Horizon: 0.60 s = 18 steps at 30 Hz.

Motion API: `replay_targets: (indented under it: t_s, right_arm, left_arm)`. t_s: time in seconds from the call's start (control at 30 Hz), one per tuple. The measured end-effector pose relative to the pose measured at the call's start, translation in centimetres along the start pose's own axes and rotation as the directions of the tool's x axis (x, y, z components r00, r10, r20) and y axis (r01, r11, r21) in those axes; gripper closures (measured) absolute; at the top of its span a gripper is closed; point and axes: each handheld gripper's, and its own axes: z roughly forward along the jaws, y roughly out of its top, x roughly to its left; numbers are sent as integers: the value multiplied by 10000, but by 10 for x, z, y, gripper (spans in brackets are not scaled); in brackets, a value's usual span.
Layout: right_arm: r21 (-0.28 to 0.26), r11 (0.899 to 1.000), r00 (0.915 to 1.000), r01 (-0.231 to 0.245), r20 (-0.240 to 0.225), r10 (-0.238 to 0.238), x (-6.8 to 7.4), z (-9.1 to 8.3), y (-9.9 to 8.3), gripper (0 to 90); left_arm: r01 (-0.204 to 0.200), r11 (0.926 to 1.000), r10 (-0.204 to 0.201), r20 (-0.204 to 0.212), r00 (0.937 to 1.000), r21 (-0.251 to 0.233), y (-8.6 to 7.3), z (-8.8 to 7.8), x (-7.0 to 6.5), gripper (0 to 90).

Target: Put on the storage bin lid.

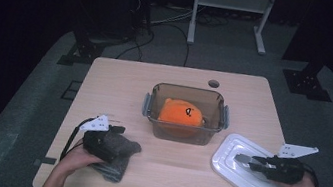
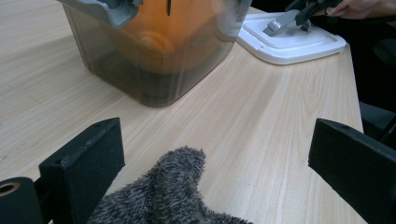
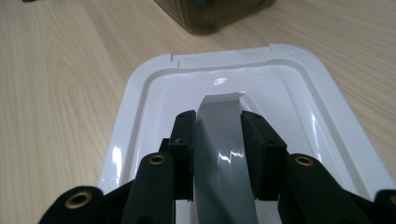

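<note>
Lid (image 1: 248,171) is the white one lying flat on the bench (image 1: 181,177) at the person's right side, just beside the clear tub (image 1: 185,114) but not touching it; there's a grey handle (image 3: 224,154) on top of it, and the right tongs (image 1: 257,163) are pinching that handle, one black pad on each side, as the right gripper view makes pretty clear; from the left gripper view you can see the same grip farther off, the handle (image 2: 279,23) sticking out past the tongs over the lid (image 2: 292,42).

The tub sits in the middle of the bench with an orange plush toy (image 1: 181,113) inside, grey latches on both short ends.

Left side: the left tongs (image 1: 118,131) are spread wide, resting over a fuzzy grey cloth (image 1: 119,154) near the front left of the bench; in the left gripper view the cloth (image 2: 173,196) lies between the two pads without either one pressing on it, so nothing is actually gripped there; the left hand (image 1: 81,158) is wrapped round the gripper body.
</note>
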Motion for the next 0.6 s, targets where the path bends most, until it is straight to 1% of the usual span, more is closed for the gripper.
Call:
replay_targets:
  t_s: [0.3, 0.4, 0.6]
  right_arm:
    - [-279, 9995, 9998, 176, -94, -178, 2, -10, 9, 657]
    - [-259, 9994, 9997, 235, -102, -237, 3, -13, 12, 658]
    - [-355, 9988, 9994, 325, -60, -327, 5, -22, 16, 658]
  left_arm:
    - [33, 10000, -33, -66, 10000, 51, -2, -2, 0, 27]
    - [91, 9999, -92, -135, 9999, -54, -2, -4, 0, 27]
    - [73, 10000, -74, -177, 9998, -53, -2, -5, -1, 27]
